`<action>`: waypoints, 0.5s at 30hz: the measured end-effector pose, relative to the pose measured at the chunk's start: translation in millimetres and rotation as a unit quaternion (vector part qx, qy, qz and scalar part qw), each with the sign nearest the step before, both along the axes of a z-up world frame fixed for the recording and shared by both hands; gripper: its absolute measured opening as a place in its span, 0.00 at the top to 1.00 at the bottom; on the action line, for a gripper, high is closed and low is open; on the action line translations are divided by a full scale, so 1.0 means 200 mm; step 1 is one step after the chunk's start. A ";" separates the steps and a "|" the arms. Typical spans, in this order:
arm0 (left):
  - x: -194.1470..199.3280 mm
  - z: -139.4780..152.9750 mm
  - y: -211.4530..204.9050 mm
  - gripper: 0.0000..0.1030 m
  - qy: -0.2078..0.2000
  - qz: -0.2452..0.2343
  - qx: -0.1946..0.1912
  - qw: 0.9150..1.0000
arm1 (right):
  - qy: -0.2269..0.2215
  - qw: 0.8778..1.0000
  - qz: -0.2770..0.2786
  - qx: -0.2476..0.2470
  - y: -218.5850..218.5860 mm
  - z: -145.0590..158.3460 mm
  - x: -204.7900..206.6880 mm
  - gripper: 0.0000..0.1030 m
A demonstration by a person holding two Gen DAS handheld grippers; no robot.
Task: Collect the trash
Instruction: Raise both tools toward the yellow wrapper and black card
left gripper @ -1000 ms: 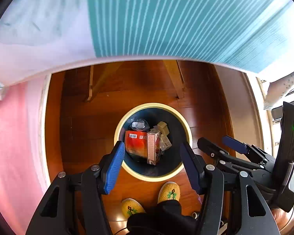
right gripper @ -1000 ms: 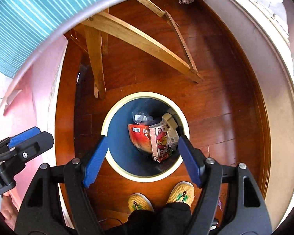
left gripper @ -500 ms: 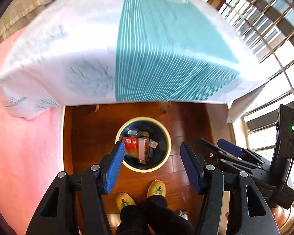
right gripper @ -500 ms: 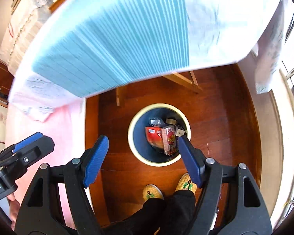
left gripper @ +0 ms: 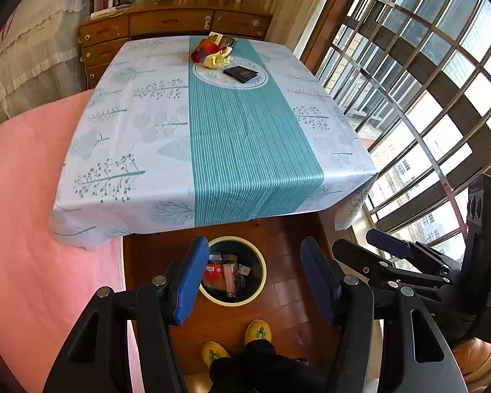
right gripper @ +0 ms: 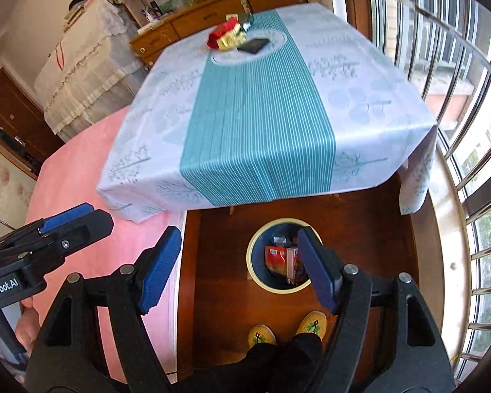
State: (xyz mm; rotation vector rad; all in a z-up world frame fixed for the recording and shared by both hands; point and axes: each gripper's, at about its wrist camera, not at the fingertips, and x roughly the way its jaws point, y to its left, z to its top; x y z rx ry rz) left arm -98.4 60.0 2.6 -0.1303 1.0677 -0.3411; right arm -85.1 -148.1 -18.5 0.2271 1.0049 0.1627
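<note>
A round dark bin with a cream rim [left gripper: 260, 263] [right gripper: 250, 257] stands on the wood floor below me, holding a red carton [left gripper: 212, 270] [right gripper: 275, 258] and other packaging. On the far end of the table lie a red wrapper [left gripper: 201, 49] [right gripper: 221, 32], a yellow wrapper [left gripper: 216, 60] [right gripper: 230, 41] and a flat black item [left gripper: 240, 72] [right gripper: 253, 45]. My left gripper [left gripper: 255, 278] is open and empty, high above the bin. My right gripper [right gripper: 237, 267] is open and empty, beside the left one [right gripper: 65, 226].
The table [left gripper: 245, 137] [right gripper: 262, 114] has a white and teal striped cloth. A pink rug [left gripper: 23, 196] lies on the left, barred windows [left gripper: 425, 98] on the right, a wooden dresser [left gripper: 167, 23] behind. The person's yellow slippers [left gripper: 258, 330] stand by the bin.
Both grippers have risen from just above the bin to well above table height. The table top and the items on it have come into view. Both stay open.
</note>
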 end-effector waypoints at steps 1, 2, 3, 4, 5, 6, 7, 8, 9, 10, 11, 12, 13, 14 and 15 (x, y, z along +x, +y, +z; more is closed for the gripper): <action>0.00 0.04 0.00 0.42 -0.005 -0.005 0.001 1.000 | -0.005 1.000 0.000 -0.002 0.00 0.04 -0.01 0.31; 0.00 0.08 0.00 0.42 -0.013 -0.009 0.002 1.000 | -0.009 1.000 0.001 -0.005 0.01 0.08 -0.03 0.31; -0.01 0.12 0.01 0.42 -0.019 -0.010 0.004 1.000 | -0.013 1.000 0.001 -0.007 0.02 0.11 -0.04 0.31; -0.01 0.16 0.01 0.42 -0.026 -0.012 0.007 1.000 | -0.016 1.000 0.001 -0.009 0.02 0.15 -0.05 0.31; -0.02 0.21 0.02 0.42 -0.032 -0.014 0.009 0.999 | -0.020 1.000 0.001 -0.011 0.03 0.18 -0.06 0.31; -0.03 0.25 0.02 0.42 -0.038 -0.016 0.014 0.999 | -0.026 1.000 0.001 -0.014 0.03 0.21 -0.06 0.31; -0.02 0.28 0.03 0.42 -0.043 -0.017 0.019 0.999 | -0.033 0.999 0.000 -0.017 0.04 0.24 -0.07 0.31; -0.02 0.31 0.03 0.42 -0.050 -0.019 0.024 0.998 | -0.041 0.999 -0.002 -0.020 0.04 0.28 -0.08 0.31; -0.01 0.34 0.03 0.42 -0.055 -0.019 0.027 0.998 | -0.047 0.999 -0.003 -0.022 0.04 0.30 -0.08 0.31; -0.01 0.36 0.04 0.42 -0.059 -0.021 0.031 0.998 | -0.052 0.998 -0.004 -0.023 0.05 0.33 -0.08 0.31; 0.00 0.39 0.03 0.42 -0.063 -0.023 0.034 0.997 | -0.057 0.998 -0.005 -0.025 0.05 0.36 -0.08 0.31; 0.01 0.41 0.03 0.42 -0.068 -0.024 0.038 0.997 | -0.063 0.998 -0.006 -0.026 0.06 0.38 -0.08 0.31; 0.02 0.43 0.03 0.42 -0.075 -0.024 0.045 0.996 | -0.069 0.997 -0.006 -0.028 0.07 0.40 -0.07 0.31; 0.02 0.45 0.03 0.42 -0.082 -0.024 0.049 0.995 | -0.074 0.997 -0.006 -0.031 0.07 0.42 -0.06 0.31; 0.03 0.47 0.04 0.42 -0.088 -0.025 0.051 0.995 | -0.079 0.996 -0.006 -0.034 0.08 0.45 -0.05 0.31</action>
